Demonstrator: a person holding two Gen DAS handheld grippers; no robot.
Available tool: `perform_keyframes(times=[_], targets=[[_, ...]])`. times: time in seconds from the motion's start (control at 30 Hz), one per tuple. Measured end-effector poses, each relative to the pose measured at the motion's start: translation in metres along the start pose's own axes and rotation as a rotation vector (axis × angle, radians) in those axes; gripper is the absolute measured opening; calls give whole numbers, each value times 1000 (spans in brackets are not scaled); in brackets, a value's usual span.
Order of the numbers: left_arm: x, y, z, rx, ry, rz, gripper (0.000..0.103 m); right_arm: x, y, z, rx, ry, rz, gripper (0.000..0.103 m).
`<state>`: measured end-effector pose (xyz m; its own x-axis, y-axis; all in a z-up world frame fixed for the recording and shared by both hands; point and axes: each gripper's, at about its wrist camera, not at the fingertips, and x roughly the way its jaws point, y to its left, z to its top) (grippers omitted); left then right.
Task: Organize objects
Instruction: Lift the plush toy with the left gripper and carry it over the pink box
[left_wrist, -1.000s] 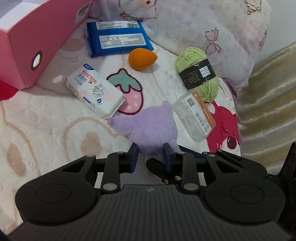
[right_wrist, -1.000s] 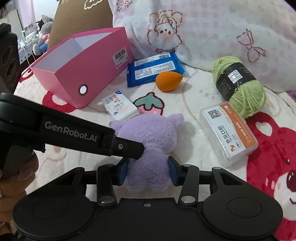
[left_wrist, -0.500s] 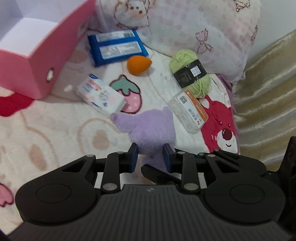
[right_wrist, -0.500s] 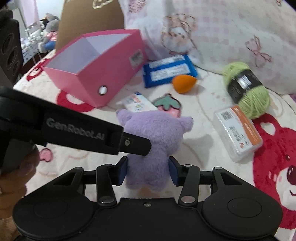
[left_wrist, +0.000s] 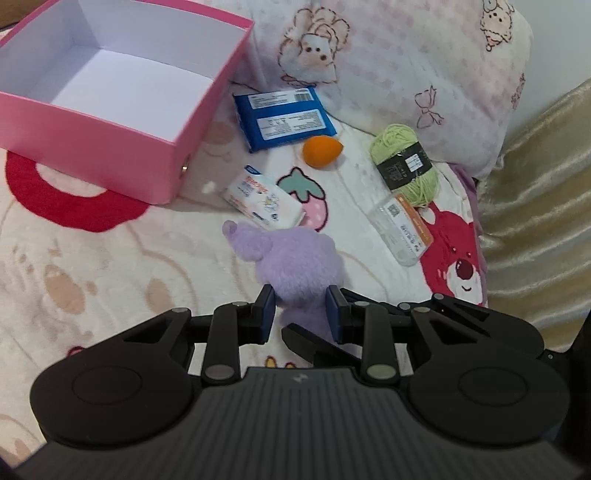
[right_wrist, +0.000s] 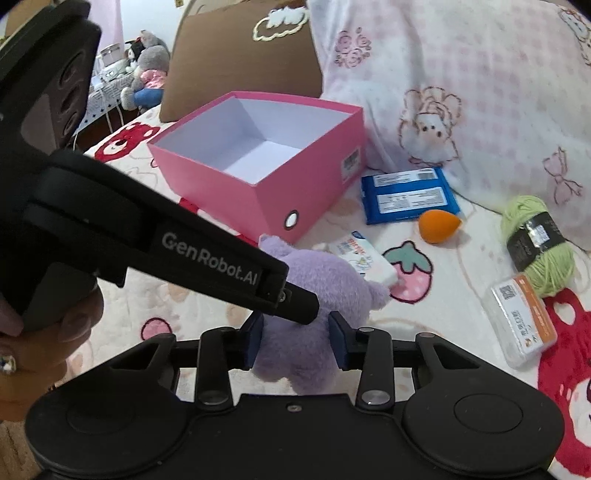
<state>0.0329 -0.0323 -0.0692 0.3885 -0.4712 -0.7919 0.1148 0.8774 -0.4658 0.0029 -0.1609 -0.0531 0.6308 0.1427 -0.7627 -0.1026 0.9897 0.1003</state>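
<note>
Fluffy lilac plush toy (right_wrist: 310, 295), rounded, soft-piled, with stubby ears.

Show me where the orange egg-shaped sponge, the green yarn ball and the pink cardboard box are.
Orange egg-shaped sponge (left_wrist: 320, 151), left wrist view, its middle.
Green yarn ball (left_wrist: 404, 164), left wrist view, its black label.
Pink cardboard box (right_wrist: 280, 192), right wrist view, its outer side wall.

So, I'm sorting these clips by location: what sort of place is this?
Most likely a bedroom, with the work done on a bed: a plush cartoon-print blanket underlies everything, a large soft pillow lies behind the pink box, and stuffed toys sit in the background.
</note>
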Motion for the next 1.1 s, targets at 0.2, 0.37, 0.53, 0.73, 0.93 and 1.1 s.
perform_keyframes(times=[0.2, 0.37, 0.53, 0.73, 0.93, 1.1], targets=[[30, 19, -8, -26, 51, 37, 28, 34, -9, -15, 91, 51, 34, 43], [52, 34, -15, -59, 116, 39, 28, 53, -17, -28, 160, 97, 62, 46], [60, 40, -17, -69, 125, 24, 28, 67, -26, -36, 207, 145, 36, 65], [64, 44, -19, -83, 111, 8, 28, 80, -26, -39, 202, 145, 71, 53], [45, 39, -18, -79, 76, -9, 28, 61, -15, -36, 183, 85, 46, 51], [19, 30, -15, -53, 49, -15, 28, 39, -1, -25, 149, 54, 25, 51]])
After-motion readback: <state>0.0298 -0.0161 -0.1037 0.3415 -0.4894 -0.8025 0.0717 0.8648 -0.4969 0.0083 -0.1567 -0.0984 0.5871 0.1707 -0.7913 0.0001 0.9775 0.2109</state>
